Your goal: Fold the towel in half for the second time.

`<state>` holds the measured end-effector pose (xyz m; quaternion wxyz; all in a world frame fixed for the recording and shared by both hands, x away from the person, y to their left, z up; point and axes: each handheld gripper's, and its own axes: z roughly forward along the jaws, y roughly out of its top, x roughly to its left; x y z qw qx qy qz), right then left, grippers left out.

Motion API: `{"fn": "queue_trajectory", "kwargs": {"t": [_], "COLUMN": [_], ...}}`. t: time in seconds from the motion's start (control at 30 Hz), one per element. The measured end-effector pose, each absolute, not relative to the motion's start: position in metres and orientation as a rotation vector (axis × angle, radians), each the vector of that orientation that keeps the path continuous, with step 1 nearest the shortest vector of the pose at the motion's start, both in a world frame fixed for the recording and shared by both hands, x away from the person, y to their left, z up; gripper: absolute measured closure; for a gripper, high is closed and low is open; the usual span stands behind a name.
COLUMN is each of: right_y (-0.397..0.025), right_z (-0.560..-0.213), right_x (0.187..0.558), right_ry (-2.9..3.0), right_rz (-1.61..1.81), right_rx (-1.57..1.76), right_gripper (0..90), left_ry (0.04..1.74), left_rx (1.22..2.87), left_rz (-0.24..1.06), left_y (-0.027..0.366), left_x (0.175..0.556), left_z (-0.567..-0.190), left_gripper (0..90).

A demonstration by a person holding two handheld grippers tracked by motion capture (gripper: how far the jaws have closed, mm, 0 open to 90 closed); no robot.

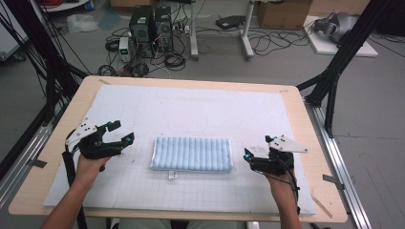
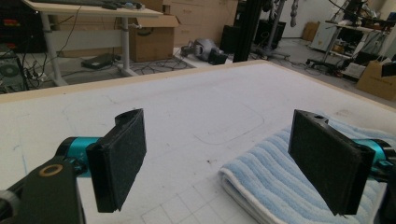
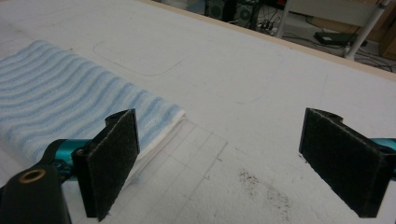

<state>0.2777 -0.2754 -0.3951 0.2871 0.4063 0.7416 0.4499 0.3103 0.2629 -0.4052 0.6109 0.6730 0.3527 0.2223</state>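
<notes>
a folded light-blue towel (image 1: 192, 154) lies flat near the middle of the white mat (image 1: 143, 109), its long axis running left to right across the table and its ribs running front to back. the left gripper (image 1: 120, 133) sits off the towel's left short edge and the right gripper (image 1: 253, 153) off its right short edge, each held in a hand that comes in from the near side; neither touches the cloth. both stand with their jaws spread wide and nothing between them, which the left gripper view and the right gripper view show plainly. in the left gripper view the towel's rounded folded edge (image 2: 261, 184) lies low and toward the right-hand pad, partly behind it; in the right gripper view the towel's corner (image 3: 159, 121) lies beside and behind the left-hand pad. so the cloth lies inward from each gripper, between the two. the right gripper looks a little closer to its edge than the left (a judgement from the high view). any grasp would likely call for each hand to move inward along the towel's long axis, onto its own short edge.
</notes>
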Motion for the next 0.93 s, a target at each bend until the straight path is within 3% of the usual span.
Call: {"fn": "queue_trajectory", "kwargs": {"t": [0.93], "right_y": [-0.2833], "right_z": [-0.4036], "right_x": [0.2739], "right_ry": [1.982], "right_rz": [1.206], "right_rx": [1.103], "right_gripper": [11.3], "left_ry": [0.837], "left_rx": [1.542], "left_rz": [0.529], "left_y": [0.2681], "left_x": [0.3066], "left_z": [-0.4106], "left_gripper": [20.1]}}
